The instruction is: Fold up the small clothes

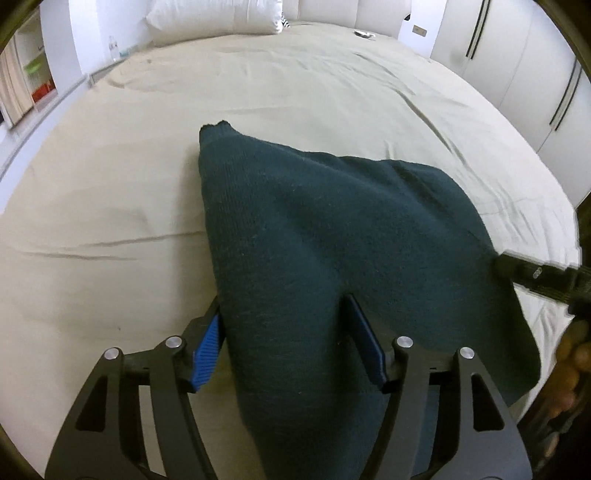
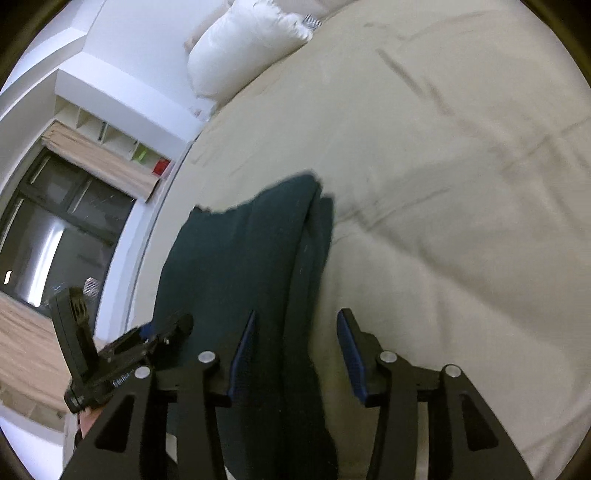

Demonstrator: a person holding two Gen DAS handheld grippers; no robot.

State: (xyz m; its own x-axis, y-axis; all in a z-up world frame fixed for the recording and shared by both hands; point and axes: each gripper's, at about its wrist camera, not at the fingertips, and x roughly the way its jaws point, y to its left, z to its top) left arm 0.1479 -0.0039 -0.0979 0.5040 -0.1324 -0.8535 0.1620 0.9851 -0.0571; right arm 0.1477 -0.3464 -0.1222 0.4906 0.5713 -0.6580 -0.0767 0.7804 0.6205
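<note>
On the bed (image 1: 110, 206), left to right:

Left tongs (image 1: 286, 328): jaws partly apart, straddling the near left edge of the dark green knit garment (image 1: 332, 229). Cloth fills the gap, but the blue pad (image 1: 207, 354) on the left looks just clear of it; grip judged released, though contact at the right pad is hard to read.

Garment: lies on the beige sheet, long axis running away from both tongs toward the pillow (image 1: 214, 16); far end comes to a narrow, raised corner. Appears doubled over, with layered edges along its right side in the right wrist view.

Right tongs (image 2: 295, 332): jaws partly apart over the garment's right edge; left pad sits over cloth, right pad over bare sheet. No clamping visible.

Both tongs stand at the near end, one at each side, about equally close.

Hidden: the garment's near hem, behind the tongs' frames; right wrist view is motion-blurred; garment type undetermined.
</note>
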